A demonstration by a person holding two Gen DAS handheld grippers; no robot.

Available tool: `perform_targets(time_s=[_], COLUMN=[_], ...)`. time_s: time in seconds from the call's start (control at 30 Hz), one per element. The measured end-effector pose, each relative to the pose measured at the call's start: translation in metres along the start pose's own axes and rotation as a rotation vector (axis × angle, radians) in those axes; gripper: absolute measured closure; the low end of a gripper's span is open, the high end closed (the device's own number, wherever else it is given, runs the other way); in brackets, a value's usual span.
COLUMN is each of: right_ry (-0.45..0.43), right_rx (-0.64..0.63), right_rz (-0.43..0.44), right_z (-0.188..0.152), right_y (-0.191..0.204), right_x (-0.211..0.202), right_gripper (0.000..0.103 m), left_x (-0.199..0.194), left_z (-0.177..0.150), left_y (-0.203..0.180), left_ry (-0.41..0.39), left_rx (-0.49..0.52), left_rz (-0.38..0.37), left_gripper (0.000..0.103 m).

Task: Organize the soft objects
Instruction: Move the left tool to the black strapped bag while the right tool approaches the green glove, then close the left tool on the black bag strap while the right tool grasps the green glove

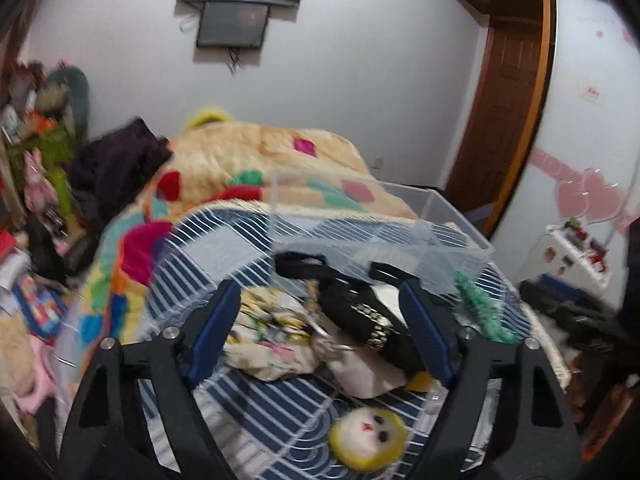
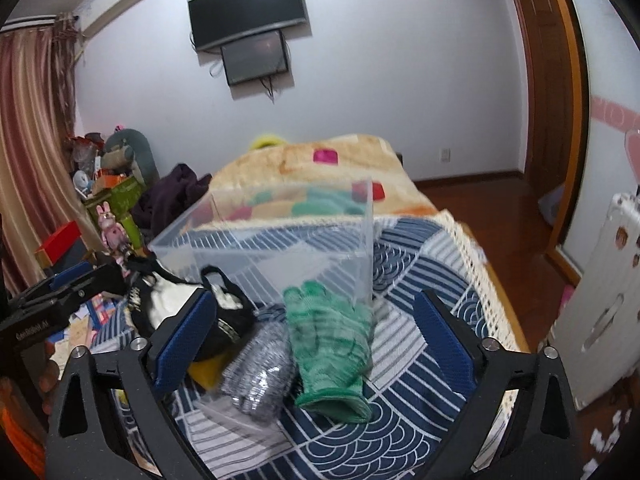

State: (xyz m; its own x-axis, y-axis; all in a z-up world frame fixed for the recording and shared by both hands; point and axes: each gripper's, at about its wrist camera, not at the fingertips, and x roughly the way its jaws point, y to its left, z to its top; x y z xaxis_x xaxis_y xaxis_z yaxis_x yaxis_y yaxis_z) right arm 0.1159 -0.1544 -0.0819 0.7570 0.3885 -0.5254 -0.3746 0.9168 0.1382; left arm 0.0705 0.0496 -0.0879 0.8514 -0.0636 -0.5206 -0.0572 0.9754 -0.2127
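Soft things lie on a blue-and-white patterned bedspread (image 2: pixel 420 280) in front of a clear plastic box (image 2: pixel 280 240). In the right wrist view a green knitted glove (image 2: pixel 332 336) and a grey glove (image 2: pixel 260 372) lie between the open, empty fingers of my right gripper (image 2: pixel 316 340). In the left wrist view my left gripper (image 1: pixel 324 328) is open and empty over a floral cloth (image 1: pixel 268 332) and a black-and-white bag (image 1: pixel 360 312). A yellow-rimmed plush face (image 1: pixel 368 440) lies nearer the camera. The green glove (image 1: pixel 480 308) shows at the right.
A colourful blanket (image 1: pixel 248 168) covers the far bed. Cluttered toys and boxes (image 2: pixel 112 196) stand at the left. A dark garment (image 2: pixel 176 196) lies on the bed's left. The left gripper (image 2: pixel 60 296) shows at the right wrist view's left edge. A white cabinet (image 2: pixel 600 300) stands right.
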Motion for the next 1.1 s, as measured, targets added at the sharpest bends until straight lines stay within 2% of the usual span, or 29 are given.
perform_targets(time_s=[0.07,0.17,0.27,0.47,0.53,0.6,0.8,0.9,1.1], right_ry=[0.044,0.087,0.106,0.164,0.200,0.221,0.170,0.146,0.107], right_rx=[0.004,0.013,0.020,0.032,0.054,0.070,0.088,0.085,0.116], right_rz=[-0.002,-0.002,0.006,-0.033,-0.026,-0.005,0.030,0.031,0.049], right_z=[-0.005,-0.010,-0.013,-0.019,-0.024,-0.025,-0.023,-0.023,-0.016], right_y=[-0.005,-0.007,-0.007,-0.012,-0.016,-0.016,-0.017,-0.018,-0.023], right_x=[0.009,0.018,0.023,0.039,0.046,0.049,0.036,0.031,0.026], right_gripper=[0.017,0.029,0.031,0.034,0.041,0.054,0.073,0.079,0.081], left_x=[0.007,0.018,0.028,0.033,0.033,0.034,0.027,0.021,0.010], left_z=[-0.003,-0.008,-0.012,-0.017,-0.018,-0.019,-0.021,-0.021,-0.016], left_y=[-0.004,-0.013,-0.015,-0.018,-0.020,-0.020,-0.028,-0.032,-0.028], left_ry=[0.015,0.034,0.063,0.074,0.074,0.083,0.048,0.030,-0.008], left_rx=[0.008,0.027,0.018,0.030,0.042,0.048,0.087,0.106,0.093], left_rz=[-0.023,0.000,-0.006,-0.030,-0.041,-0.048,-0.055,-0.064,-0.079], left_gripper=[0.026,0.026,0.028,0.041,0.049,0.055,0.071,0.076,0.087])
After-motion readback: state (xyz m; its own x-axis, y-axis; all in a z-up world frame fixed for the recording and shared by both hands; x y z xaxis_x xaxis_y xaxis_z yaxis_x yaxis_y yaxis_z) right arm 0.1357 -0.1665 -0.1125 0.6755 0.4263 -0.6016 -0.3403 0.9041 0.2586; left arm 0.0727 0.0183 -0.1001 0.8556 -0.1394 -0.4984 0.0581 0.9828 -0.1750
